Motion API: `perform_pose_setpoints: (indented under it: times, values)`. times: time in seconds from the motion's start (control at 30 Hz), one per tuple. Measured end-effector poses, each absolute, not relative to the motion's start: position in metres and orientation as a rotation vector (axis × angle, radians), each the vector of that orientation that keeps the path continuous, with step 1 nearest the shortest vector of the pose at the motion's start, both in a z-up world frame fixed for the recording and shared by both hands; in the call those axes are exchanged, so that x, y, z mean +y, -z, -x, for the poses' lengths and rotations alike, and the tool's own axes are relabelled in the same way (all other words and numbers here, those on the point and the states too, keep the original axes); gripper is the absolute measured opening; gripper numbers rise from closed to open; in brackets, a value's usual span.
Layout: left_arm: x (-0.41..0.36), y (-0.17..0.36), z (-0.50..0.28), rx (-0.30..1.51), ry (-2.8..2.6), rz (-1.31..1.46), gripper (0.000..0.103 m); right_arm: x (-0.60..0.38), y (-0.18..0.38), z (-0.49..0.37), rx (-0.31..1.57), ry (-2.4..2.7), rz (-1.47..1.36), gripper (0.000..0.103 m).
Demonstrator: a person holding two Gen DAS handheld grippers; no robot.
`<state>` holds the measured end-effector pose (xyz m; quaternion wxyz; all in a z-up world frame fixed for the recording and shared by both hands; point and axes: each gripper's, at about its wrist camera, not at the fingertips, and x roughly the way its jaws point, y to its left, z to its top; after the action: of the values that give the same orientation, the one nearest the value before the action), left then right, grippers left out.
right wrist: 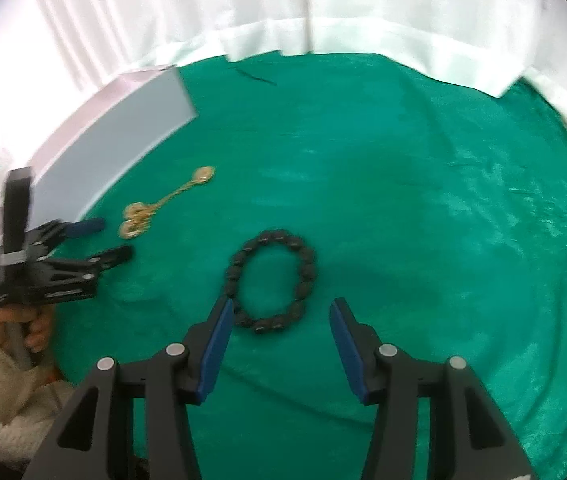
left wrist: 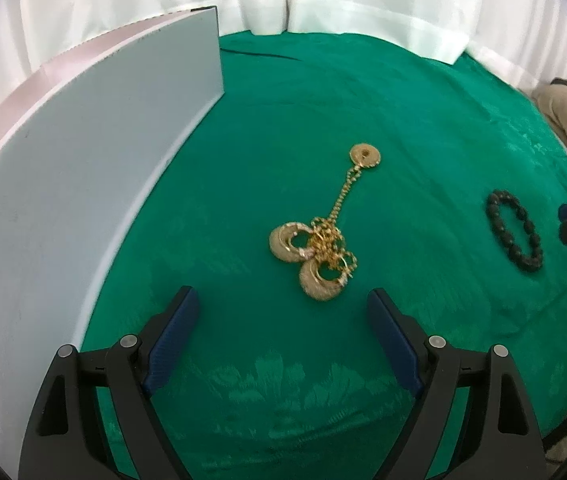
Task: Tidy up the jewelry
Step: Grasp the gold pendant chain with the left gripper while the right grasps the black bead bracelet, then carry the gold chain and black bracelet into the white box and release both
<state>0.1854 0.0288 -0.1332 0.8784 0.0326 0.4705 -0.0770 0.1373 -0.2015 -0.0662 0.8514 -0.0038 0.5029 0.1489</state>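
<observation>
While both sets of jaws gape, left gripper (left wrist: 283, 300) faces gold chain-and-earrings tangle (left wrist: 317, 246) just ahead; right gripper (right wrist: 279, 308) nearly straddles black beaded bracelet (right wrist: 271, 282).

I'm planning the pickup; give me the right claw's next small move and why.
Probably ease the right claw forward and down over the black beaded bracelet: its jaws stand open, empty, with the bracelet's near edge lying between the fingertips on the green cloth.

Shiny gold metal jewelry (left wrist: 317, 246) and matt black bead bracelet (right wrist: 271, 282) on sheeny patterned green cloth (left wrist: 423, 128).
</observation>
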Motion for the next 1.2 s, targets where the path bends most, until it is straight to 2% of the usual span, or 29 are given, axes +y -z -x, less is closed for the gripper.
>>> perform_pose_setpoints:
  times: [0.13,0.2,0.23,0.27,0.3,0.43,0.77,1.2]
  values:
    - [0.025,0.134,-0.193,0.974,0.148,-0.077,0.085,-0.204,0.08,-0.154,1.081,-0.279,0.021,0.05]
    - [0.019,0.133,-0.193,0.968,0.158,-0.081,0.074,-0.191,0.089,-0.161,1.077,-0.283,0.07,0.048]
    - [0.017,0.132,-0.193,0.963,0.169,-0.086,0.059,-0.184,0.094,-0.163,1.084,-0.288,0.105,0.03]
    - [0.014,0.13,-0.193,0.958,0.181,-0.091,0.033,-0.178,0.097,-0.164,1.096,-0.285,0.134,0.017]
    - [0.013,0.128,-0.193,0.959,0.185,-0.096,0.026,-0.173,0.098,-0.163,1.086,-0.276,0.155,0.013]
    - [0.021,0.118,-0.192,0.973,0.212,-0.009,0.024,-0.175,0.078,-0.152,1.053,-0.303,0.106,0.013]
    - [0.049,0.037,-0.154,0.854,0.285,0.158,0.024,-0.184,-0.006,-0.121,0.901,-0.389,0.009,0.013]
    - [0.066,-0.023,-0.12,0.767,0.299,0.2,0.024,-0.18,-0.027,-0.097,0.849,-0.464,-0.024,0.013]
